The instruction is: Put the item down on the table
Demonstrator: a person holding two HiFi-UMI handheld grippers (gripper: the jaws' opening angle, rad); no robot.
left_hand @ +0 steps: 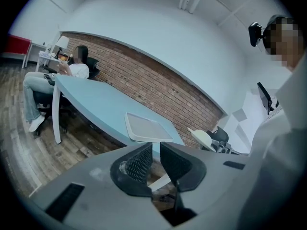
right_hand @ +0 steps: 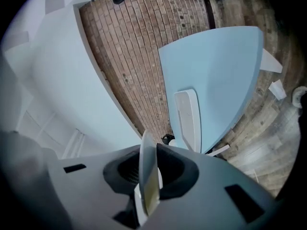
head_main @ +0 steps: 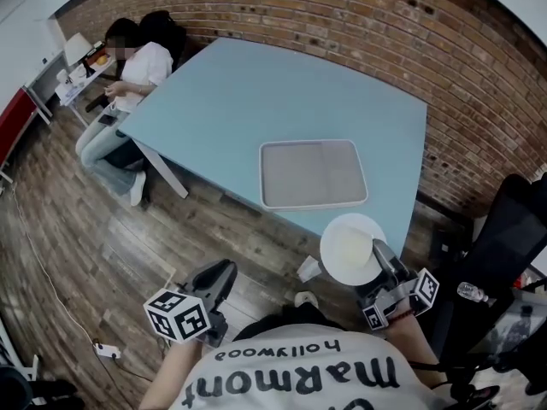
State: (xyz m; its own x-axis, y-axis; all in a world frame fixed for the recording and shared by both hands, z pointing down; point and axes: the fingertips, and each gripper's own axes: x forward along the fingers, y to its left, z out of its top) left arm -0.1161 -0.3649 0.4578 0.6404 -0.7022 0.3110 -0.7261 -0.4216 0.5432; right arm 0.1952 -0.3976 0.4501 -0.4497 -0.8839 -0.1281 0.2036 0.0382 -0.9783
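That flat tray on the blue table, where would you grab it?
Probably by the raised rim of the tray, on its near long edge, coming from the near side of the table. It lies flat, so only that lip fits between two jaws.

Plate (head_main: 349, 248) in right gripper (head_main: 380, 253) white, tray (head_main: 313, 173) ahead of it grey with white rim, table (head_main: 248, 92) pale blue, brick wall (head_main: 410, 32) beyond red-brown, left gripper (head_main: 218, 278) cube black-and-white squares.

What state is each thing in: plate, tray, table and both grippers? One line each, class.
White plate: gripped at its rim, off the table.
Right gripper: shut on the white plate.
Left gripper: jaws slightly apart, empty.
Tray: flat on the table, empty.
Blue table: carries the tray.
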